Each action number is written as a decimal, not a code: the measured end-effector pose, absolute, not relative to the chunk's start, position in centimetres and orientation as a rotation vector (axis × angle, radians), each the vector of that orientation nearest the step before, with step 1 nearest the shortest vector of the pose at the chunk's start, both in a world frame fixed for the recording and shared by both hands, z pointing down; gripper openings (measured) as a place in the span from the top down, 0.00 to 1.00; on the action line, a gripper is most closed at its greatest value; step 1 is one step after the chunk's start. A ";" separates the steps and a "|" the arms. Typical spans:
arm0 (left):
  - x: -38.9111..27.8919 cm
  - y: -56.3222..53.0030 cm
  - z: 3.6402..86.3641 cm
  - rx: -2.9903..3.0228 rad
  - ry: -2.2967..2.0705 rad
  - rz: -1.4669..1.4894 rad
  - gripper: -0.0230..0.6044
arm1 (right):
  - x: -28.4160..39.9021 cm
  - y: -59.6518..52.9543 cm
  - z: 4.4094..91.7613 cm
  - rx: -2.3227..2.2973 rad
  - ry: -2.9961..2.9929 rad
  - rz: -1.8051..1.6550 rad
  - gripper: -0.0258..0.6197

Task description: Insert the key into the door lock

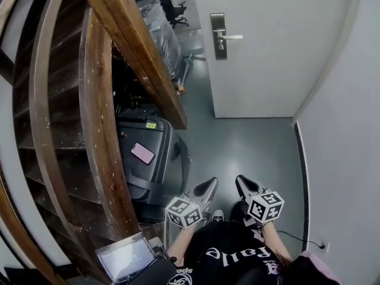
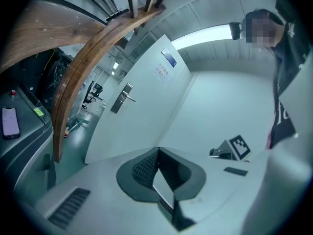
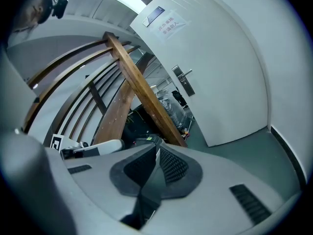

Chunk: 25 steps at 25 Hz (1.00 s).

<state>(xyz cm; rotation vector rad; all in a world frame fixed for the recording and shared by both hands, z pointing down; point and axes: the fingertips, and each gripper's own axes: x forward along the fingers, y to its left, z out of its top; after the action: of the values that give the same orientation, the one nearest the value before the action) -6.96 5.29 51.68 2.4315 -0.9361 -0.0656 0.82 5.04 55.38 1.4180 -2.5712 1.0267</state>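
Note:
The white door (image 1: pixel 279 58) stands at the far end of the floor, with a metal lock plate and lever handle (image 1: pixel 219 35) on its left side. Both grippers hang low in front of the person, well short of the door. My left gripper (image 1: pixel 212 183) is shut with its tip aimed at the door, and my right gripper (image 1: pixel 240 180) beside it is shut too. In the left gripper view the jaws (image 2: pixel 157 153) meet and the lock plate (image 2: pixel 122 98) shows far off. The right gripper view shows closed jaws (image 3: pixel 157 150) and the lock plate (image 3: pixel 184 81). No key is visible.
A curved wooden staircase (image 1: pixel 101 123) fills the left. Under it stands a black case (image 1: pixel 151 159) with a pink phone (image 1: pixel 142 153) on top. Plastic-wrapped chairs (image 1: pixel 157 25) sit near the door. A white wall (image 1: pixel 350 147) bounds the right; a screen (image 1: pixel 126 257) sits by the person.

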 end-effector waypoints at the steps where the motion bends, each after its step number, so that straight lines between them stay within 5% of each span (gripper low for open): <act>1: -7.5 6.1 51.9 2.430 -0.925 -0.065 0.96 | 0.2 6.1 55.6 1.425 -2.563 1.033 0.91; 25: -7.6 14.5 51.6 2.468 -0.943 -0.062 0.96 | -1.5 16.3 53.8 1.329 -2.607 0.961 0.91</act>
<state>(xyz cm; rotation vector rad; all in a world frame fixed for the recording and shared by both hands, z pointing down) -7.55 14.46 51.60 2.4679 -0.9431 -0.0624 -1.48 16.31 53.80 1.3288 -2.6071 0.9610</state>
